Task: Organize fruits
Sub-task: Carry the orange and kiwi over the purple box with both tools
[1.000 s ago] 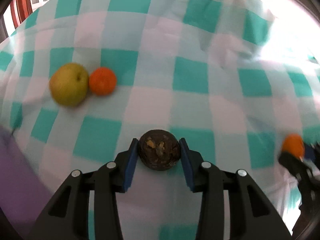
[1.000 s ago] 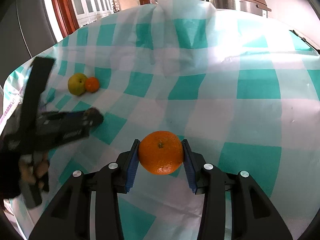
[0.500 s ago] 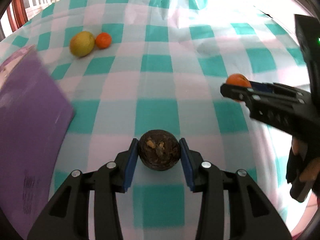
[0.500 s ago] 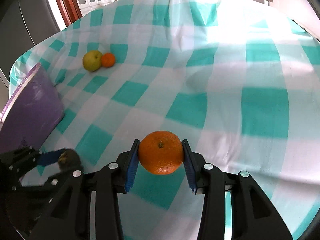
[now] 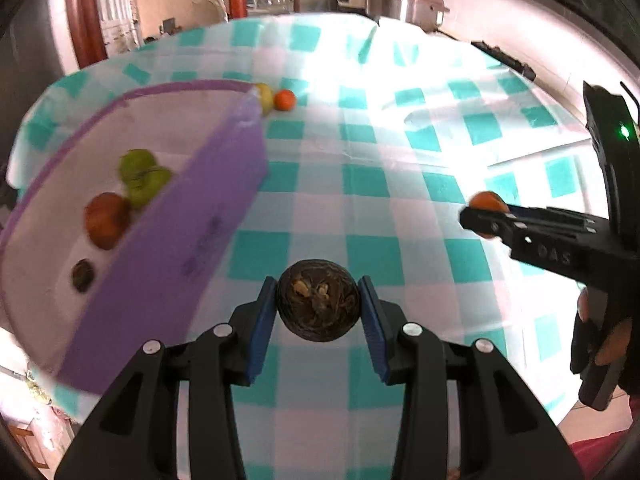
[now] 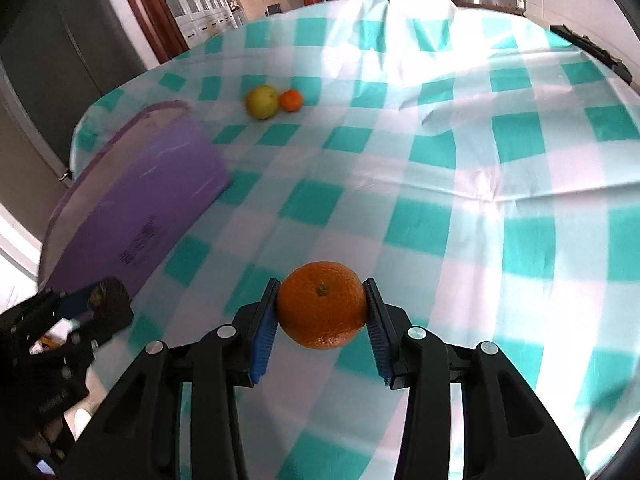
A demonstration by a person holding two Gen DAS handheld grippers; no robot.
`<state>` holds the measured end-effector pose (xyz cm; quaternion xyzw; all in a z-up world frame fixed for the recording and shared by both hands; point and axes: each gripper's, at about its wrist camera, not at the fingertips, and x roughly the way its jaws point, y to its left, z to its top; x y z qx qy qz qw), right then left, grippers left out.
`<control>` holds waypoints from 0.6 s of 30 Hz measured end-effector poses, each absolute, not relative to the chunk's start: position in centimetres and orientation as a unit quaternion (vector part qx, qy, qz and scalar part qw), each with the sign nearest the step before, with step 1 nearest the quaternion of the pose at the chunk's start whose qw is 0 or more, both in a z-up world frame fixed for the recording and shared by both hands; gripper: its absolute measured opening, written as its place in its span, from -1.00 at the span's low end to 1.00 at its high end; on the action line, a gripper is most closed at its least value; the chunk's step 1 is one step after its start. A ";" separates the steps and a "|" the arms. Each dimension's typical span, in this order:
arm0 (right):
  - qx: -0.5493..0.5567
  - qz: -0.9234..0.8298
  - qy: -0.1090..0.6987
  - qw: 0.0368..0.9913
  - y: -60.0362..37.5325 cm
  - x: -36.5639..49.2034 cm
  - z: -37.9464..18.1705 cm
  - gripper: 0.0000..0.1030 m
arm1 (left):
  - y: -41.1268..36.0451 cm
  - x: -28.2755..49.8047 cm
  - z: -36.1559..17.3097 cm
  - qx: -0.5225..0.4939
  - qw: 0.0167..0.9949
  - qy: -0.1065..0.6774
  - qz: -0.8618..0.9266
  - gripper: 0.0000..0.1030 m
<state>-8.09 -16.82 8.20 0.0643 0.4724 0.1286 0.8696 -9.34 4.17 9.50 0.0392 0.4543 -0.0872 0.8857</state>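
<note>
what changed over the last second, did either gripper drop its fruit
No. Both grippers swung toward the purple bin, whose inside now shows in the left view. The left gripper still clamps the dark fruit, the right gripper the orange. The pear and small orange stayed put.

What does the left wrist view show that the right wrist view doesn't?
Only the left wrist view looks into the purple bin: two green fruits, an orange-red fruit and a small dark fruit lie inside. Only the right wrist view shows the grey fridge. Both show the left gripper shut on a dark brown fruit, the right gripper shut on an orange, and the yellow-green fruit touching a small orange on the checked cloth.
</note>
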 end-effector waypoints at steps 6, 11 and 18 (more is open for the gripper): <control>0.059 0.130 0.445 0.884 -15.6 -12.0 11.9 -0.20 | 6.3 -13.2 13.9 0.052 0.908 0.407 -0.088 -0.20; 0.050 0.139 0.414 0.898 -14.2 -14.2 15.1 -0.20 | 7.3 -15.7 17.1 0.062 0.924 0.368 -0.087 -0.20; 0.030 0.158 0.385 0.909 -11.9 -16.9 18.0 -0.20 | 8.9 -19.1 19.5 0.072 0.936 0.334 -0.083 -0.19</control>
